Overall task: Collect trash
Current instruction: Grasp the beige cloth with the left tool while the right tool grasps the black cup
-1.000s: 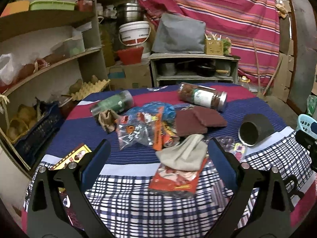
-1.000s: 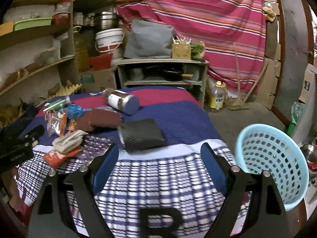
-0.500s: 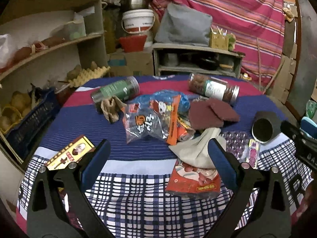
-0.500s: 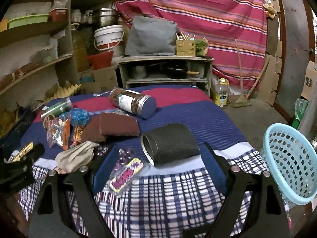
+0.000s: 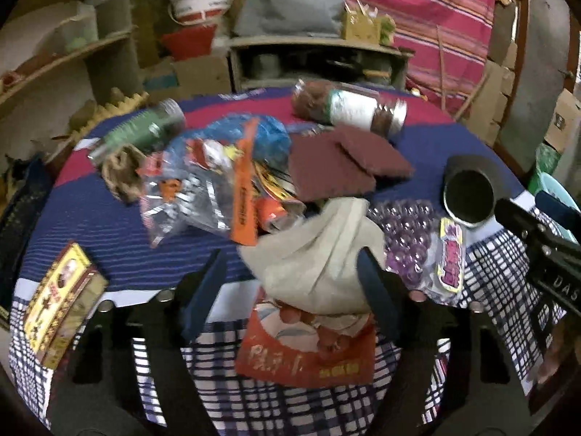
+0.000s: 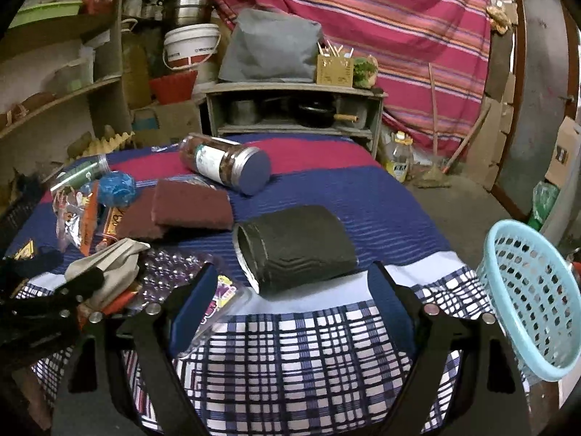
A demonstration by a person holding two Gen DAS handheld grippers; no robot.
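Observation:
Trash lies scattered on a table with a blue, red and plaid cloth. My left gripper is open, its fingers either side of a beige crumpled cloth lying on a red snack packet. Clear and orange wrappers, maroon scouring pads and a purple bead packet lie beyond. My right gripper is open, just short of a black cylindrical sleeve lying on its side. A light blue basket stands right of the table.
A jar with a white label and a green-labelled jar lie on their sides at the back. A yellow box lies at the left edge. Shelves stand left; a low shelf unit stands behind the table.
Both grippers have moved forward over the table. The left now straddles the beige cloth with its jaws narrower. The right has come up close to the black sleeve.

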